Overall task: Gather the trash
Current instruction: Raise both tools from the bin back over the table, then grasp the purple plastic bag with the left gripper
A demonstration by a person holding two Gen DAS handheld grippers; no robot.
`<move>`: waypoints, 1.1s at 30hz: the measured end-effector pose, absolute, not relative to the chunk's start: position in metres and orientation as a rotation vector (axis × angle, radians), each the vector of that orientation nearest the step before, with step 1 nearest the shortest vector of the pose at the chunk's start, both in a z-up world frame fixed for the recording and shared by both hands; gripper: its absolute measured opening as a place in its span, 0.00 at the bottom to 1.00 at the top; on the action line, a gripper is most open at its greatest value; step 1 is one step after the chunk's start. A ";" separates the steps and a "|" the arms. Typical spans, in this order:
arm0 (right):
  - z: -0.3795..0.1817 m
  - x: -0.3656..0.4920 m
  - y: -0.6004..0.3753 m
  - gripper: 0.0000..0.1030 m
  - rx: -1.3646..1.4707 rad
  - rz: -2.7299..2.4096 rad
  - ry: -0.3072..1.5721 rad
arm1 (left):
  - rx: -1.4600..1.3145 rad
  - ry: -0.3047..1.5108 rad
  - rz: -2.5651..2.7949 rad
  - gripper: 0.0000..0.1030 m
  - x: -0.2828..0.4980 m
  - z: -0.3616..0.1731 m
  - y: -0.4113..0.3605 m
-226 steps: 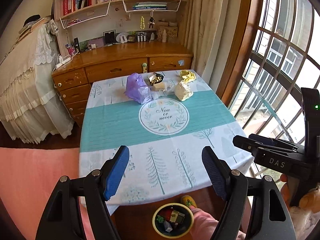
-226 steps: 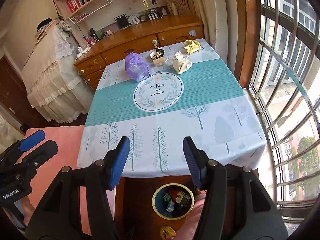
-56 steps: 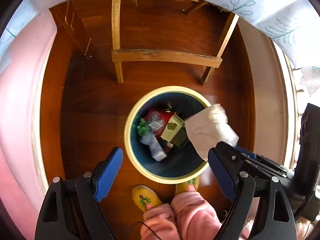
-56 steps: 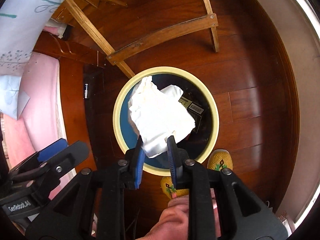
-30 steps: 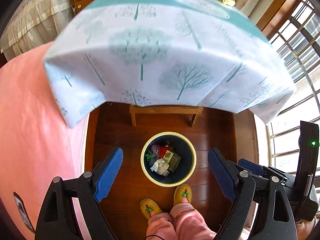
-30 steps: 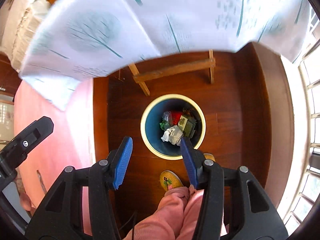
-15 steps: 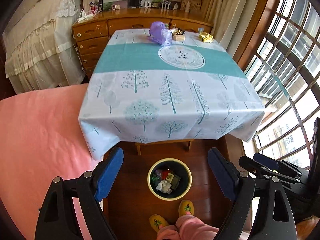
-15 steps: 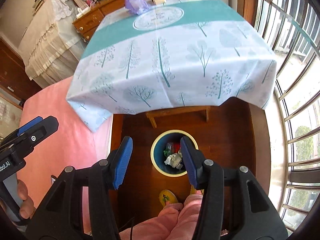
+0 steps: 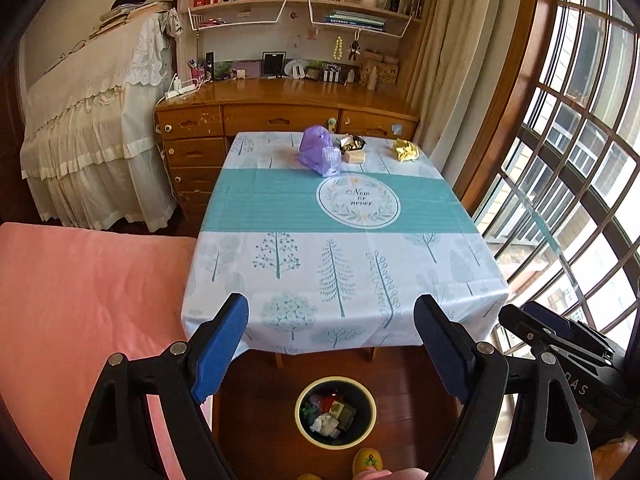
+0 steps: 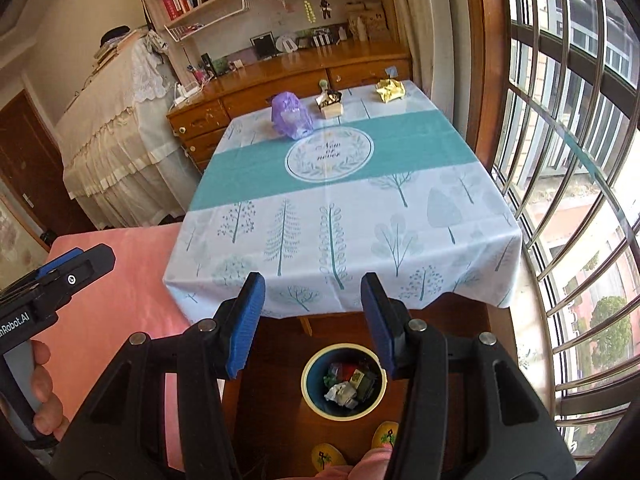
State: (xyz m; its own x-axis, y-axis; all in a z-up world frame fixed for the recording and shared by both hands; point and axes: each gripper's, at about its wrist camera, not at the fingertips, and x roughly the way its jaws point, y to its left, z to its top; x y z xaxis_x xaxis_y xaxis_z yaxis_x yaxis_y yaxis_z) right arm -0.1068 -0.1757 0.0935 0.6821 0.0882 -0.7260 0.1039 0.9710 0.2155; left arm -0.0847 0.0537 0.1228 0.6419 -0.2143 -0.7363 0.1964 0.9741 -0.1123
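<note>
A purple plastic bag (image 9: 318,151) (image 10: 291,116), a small box with a dark wrapper on it (image 9: 354,150) (image 10: 330,105) and a crumpled yellow wrapper (image 9: 405,149) (image 10: 389,89) lie at the far end of the table (image 9: 340,280) (image 10: 344,216). The bin (image 9: 335,413) (image 10: 344,385) stands on the floor below the table's near edge, with white paper and other trash inside. My left gripper (image 9: 331,344) is open and holds nothing, above the near edge. My right gripper (image 10: 313,320) is open and holds nothing too.
A pink cloth (image 9: 80,312) lies left of the table. A wooden dresser (image 9: 280,116) and bookshelves stand behind it, a covered bed (image 9: 96,120) at far left. A barred window (image 10: 568,160) runs along the right. The person's yellow slippers (image 10: 356,446) stand by the bin.
The white paper that my right gripper held dropped into the bin. Both grippers have risen from above the bin and tilted up, so the whole table top came into view.
</note>
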 end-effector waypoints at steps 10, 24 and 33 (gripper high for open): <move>0.139 -0.050 -0.176 0.45 0.222 0.024 0.736 | -0.014 0.783 -0.191 0.84 -0.016 0.164 0.052; 0.067 0.202 -0.249 0.45 0.216 0.176 0.885 | -0.062 0.975 -0.098 0.84 0.232 0.091 -0.019; 0.012 0.382 -0.310 0.45 0.228 0.229 0.960 | -0.121 1.115 -0.042 0.84 0.419 0.023 -0.068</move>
